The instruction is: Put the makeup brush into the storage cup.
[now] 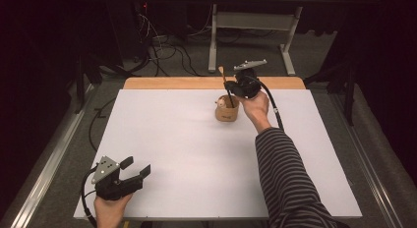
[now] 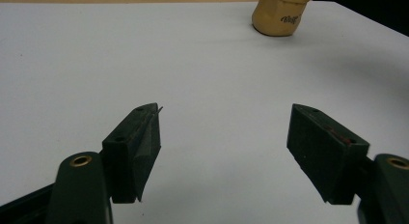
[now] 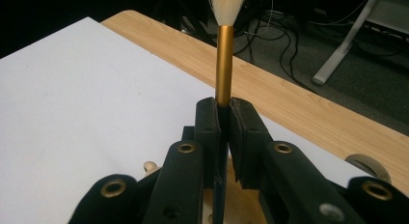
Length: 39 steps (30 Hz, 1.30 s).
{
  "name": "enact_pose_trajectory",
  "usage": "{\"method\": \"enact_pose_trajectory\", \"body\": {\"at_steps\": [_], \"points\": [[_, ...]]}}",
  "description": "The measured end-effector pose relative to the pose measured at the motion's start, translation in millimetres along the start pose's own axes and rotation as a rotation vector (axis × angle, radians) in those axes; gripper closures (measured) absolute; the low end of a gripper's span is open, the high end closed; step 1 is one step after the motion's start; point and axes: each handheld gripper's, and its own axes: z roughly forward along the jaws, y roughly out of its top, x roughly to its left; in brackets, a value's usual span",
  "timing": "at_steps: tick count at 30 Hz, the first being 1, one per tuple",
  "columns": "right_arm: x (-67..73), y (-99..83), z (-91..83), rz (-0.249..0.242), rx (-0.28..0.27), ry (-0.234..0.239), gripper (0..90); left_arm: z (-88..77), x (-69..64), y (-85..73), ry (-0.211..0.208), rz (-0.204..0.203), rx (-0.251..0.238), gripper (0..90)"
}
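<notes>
Bright white table [image 1: 196, 154] under overhead light, dark dim surroundings, soft shadows, slightly grainy, soft focus

The tan cup [image 2: 279, 14] bears a dark mark, perhaps illegible.

A white sheet [image 1: 196, 159] covers most of the table [image 1: 172, 83], whose wooden edge shows as a strip along the far side. Beyond it, on the grey floor [image 1: 196, 56], lies a tangle of cables [image 1: 167, 48] (dark, some pale). A white frame [image 1: 255, 21] with a slanted leg and foot stands behind the table. A metal rail [image 1: 46, 174] runs along the floor at the left. The surroundings are too dark to read.
</notes>
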Motion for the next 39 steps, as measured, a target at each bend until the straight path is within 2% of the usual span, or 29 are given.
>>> {"method": "enact_pose_trajectory", "body": {"at_steps": [8,14,22,23,24,25,30,37,39], "points": [[0.8,-0.5,0.5,0.004,0.015,0.005,84.7,-0.3,0.2,0.2,0.0,0.001,-0.001,28.3],[4.6,-0.8,2.2,-0.017,0.025,0.008,84.6,-0.4,-0.6,0.2,-0.002,0.001,-0.002,28.3],[6.6,-1.0,3.2,-0.018,0.047,0.001,84.3,0.3,-1.3,0.3,-0.006,-0.003,-0.002,28.4],[6.4,-0.9,3.2,-0.02,0.049,-0.001,83.4,0.4,-1.3,0.3,-0.006,-0.002,-0.002,28.4],[4.7,-0.9,3.7,-0.002,0.047,0.009,73.2,0.6,-1.2,0.4,-0.007,0.0,0.0,28.4],[4.0,-0.9,3.6,0.009,0.054,0.002,68.4,0.6,-1.2,0.4,-0.007,0.0,0.0,28.3],[2.5,-1.7,1.2,0.012,0.064,-0.008,64.5,0.5,-1.0,0.7,-0.006,0.003,0.0,28.3],[5.9,-0.1,-6.7,0.017,0.041,-0.006,58.9,1.6,-2.7,0.9,-0.009,0.01,0.001,28.3],[7.9,-0.2,-10.3,0.022,0.025,0.011,56.2,1.7,-3.2,0.8,-0.011,0.006,0.0,28.3]]}}
